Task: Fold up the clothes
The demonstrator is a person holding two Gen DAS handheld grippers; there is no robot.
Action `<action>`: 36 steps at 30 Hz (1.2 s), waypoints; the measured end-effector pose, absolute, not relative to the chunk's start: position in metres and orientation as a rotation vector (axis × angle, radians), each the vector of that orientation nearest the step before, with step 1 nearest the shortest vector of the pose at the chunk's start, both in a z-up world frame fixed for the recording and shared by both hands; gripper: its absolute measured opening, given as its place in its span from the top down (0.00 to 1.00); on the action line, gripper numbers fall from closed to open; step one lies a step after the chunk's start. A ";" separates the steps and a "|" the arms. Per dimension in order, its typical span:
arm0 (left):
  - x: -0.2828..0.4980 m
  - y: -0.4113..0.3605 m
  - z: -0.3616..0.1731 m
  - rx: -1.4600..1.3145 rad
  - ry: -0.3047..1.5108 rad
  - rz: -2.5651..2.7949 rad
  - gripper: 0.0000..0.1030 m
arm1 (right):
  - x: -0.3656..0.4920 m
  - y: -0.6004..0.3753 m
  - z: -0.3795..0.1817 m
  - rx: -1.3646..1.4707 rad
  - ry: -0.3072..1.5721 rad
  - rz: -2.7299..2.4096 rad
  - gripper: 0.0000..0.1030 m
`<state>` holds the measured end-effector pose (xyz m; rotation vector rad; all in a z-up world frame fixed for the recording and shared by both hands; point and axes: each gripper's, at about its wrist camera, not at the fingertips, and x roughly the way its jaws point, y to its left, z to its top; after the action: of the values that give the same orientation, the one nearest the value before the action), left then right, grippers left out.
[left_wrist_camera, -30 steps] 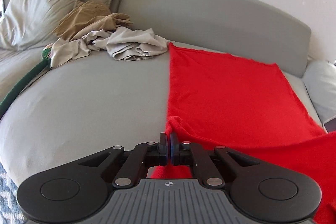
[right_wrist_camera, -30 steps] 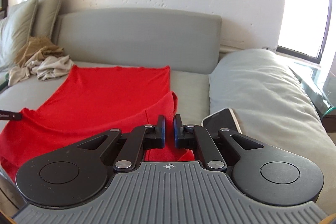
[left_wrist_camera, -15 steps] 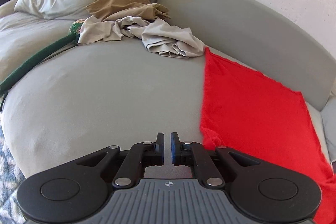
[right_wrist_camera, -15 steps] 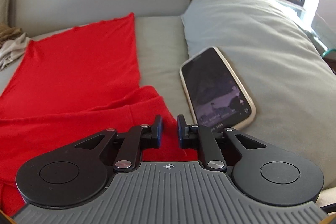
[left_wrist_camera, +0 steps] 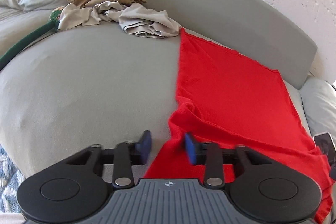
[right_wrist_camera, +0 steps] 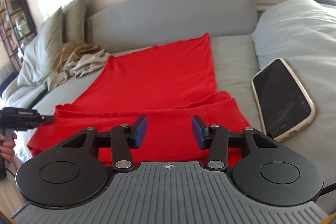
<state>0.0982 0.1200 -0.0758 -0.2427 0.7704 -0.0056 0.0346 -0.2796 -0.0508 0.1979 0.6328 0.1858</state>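
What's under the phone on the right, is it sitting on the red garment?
The phone lies on the grey cushion, beside the red garment, not on it. Whatever lies directly beneath it is hidden.

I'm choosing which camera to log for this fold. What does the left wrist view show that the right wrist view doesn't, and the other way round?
Only the left wrist view shows the long dark green cloth strip and the blue patterned fabric at the lower left. Only the right wrist view shows the black metal bookshelf, the whole dark phone in its beige case, and the person's hand holding the left gripper. Both show the flat red garment on the grey sofa, the beige crumpled clothes pile, and open fingers.
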 end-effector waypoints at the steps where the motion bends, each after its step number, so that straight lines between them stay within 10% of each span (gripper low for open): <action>1: 0.094 0.116 -0.074 -0.209 0.752 0.001 0.98 | 0.038 -0.274 -0.054 0.172 0.653 0.189 0.53; 12: 0.074 0.120 -0.062 -0.166 0.681 0.299 0.78 | 0.042 -0.277 -0.067 0.199 0.741 0.148 0.49; 36: 0.074 0.107 -0.072 -0.301 0.687 0.047 0.85 | 0.040 -0.298 -0.065 0.333 0.722 0.122 0.67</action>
<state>0.0743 0.1071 -0.0721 -0.3008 0.6874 0.0467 0.0398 -0.2978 -0.0649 0.3326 0.7217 0.1223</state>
